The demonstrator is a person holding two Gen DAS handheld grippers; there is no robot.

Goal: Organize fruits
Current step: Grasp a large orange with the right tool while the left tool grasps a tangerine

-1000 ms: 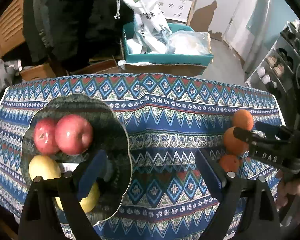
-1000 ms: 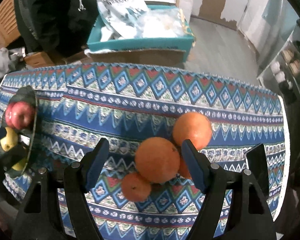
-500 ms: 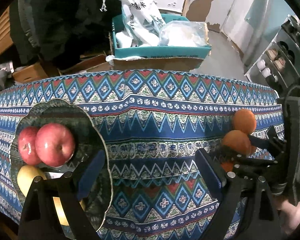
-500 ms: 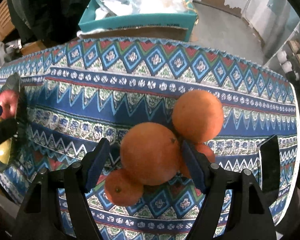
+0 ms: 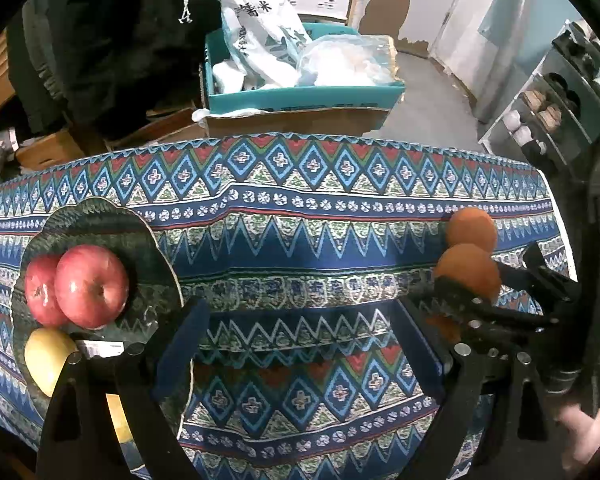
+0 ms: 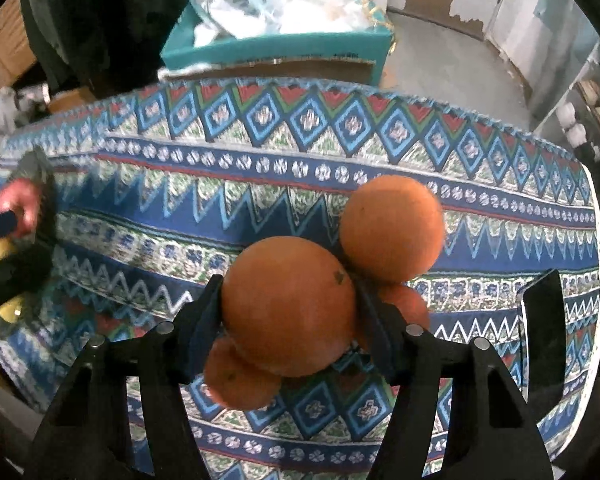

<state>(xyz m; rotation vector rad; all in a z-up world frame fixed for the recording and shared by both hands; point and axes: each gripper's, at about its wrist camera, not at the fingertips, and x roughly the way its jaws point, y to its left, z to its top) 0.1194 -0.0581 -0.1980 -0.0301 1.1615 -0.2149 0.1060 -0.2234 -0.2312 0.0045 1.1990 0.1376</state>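
Oranges cluster at the tablecloth's three-o'clock end; the right gripper has just been closing, and its pads now press the sides of the largest orange, which touches a second orange at one o'clock. Best to lift straight up without knocking the neighbours, then carry toward the plate at nine o'clock, where apples sit; the left gripper hangs wide and empty. White bag behind shows Chinese characters, not clearly legible.
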